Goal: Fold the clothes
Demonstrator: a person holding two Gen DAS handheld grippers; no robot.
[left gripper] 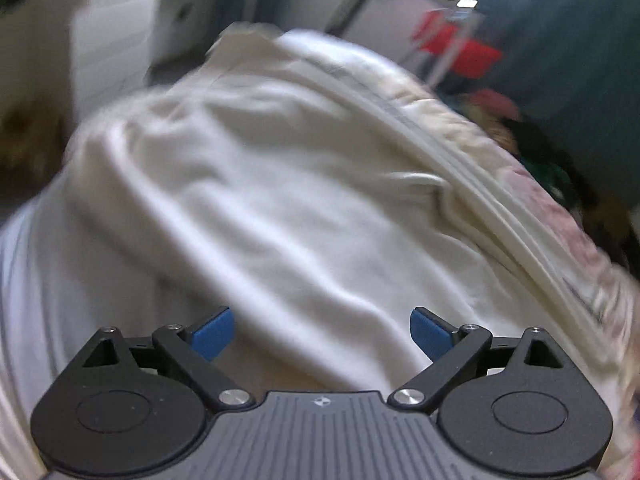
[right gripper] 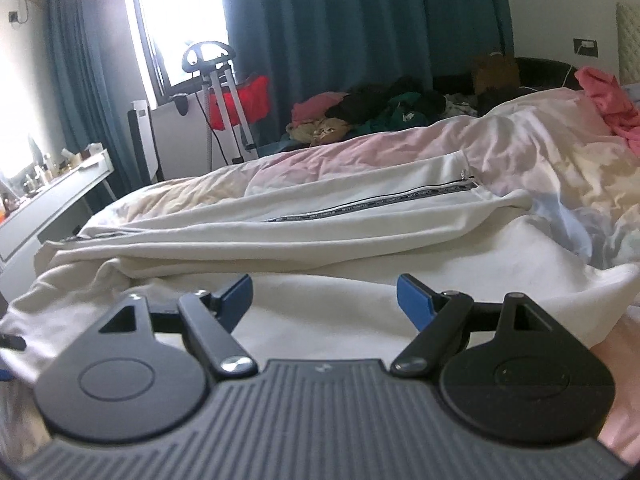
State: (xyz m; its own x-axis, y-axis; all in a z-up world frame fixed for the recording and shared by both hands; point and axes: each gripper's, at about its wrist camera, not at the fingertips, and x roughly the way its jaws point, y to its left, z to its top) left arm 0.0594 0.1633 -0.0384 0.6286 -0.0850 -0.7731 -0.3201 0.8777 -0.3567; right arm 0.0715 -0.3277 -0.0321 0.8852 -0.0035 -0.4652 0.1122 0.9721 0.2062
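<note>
A white zip-up jacket [right gripper: 340, 216] lies spread on the bed, its dark zipper [right gripper: 376, 202] running left to right. It fills the blurred left wrist view [left gripper: 280, 184] as creased white cloth. My left gripper [left gripper: 322, 332] is open, its blue pads [left gripper: 214, 334] wide apart just above the cloth and holding nothing. My right gripper [right gripper: 325, 300] is open too, with blue pads [right gripper: 414, 300] apart over the jacket's near edge, empty.
The bed has a pale pink and cream cover [right gripper: 540, 148]. A pile of dark, green and pink clothes [right gripper: 380, 112] lies at the far side, a pink garment [right gripper: 608, 100] at the right. A white desk [right gripper: 52, 196] stands at the left, a stand with red cloth [right gripper: 236, 96] by teal curtains.
</note>
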